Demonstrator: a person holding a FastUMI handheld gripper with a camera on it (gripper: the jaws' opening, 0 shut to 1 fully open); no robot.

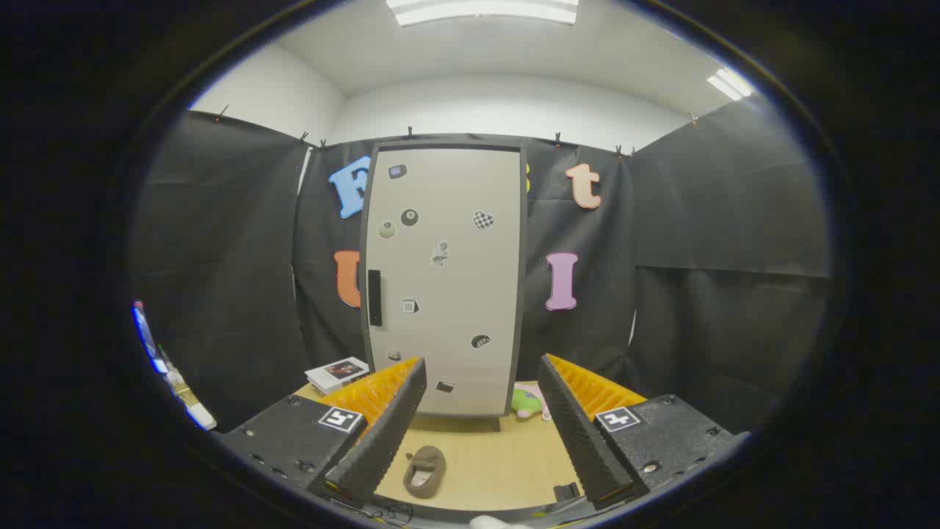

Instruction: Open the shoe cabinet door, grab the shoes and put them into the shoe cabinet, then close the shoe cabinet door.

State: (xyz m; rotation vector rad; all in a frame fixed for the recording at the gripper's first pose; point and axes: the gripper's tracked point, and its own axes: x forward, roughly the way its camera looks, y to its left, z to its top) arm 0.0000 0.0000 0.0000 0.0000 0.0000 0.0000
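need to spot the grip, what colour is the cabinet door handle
Black, a vertical bar handle on the light grey door, clearest in the gripper view.

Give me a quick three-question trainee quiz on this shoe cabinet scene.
1. True or false: the cabinet door is open.
2. Where does the shoe lie? A) between the gripper fingers, on the table B) inside the cabinet C) on the book
3. Fill in: the black handle sits on the door's ____ edge.

Key: 1 false. 2 A. 3 left. The gripper is open and holds nothing.
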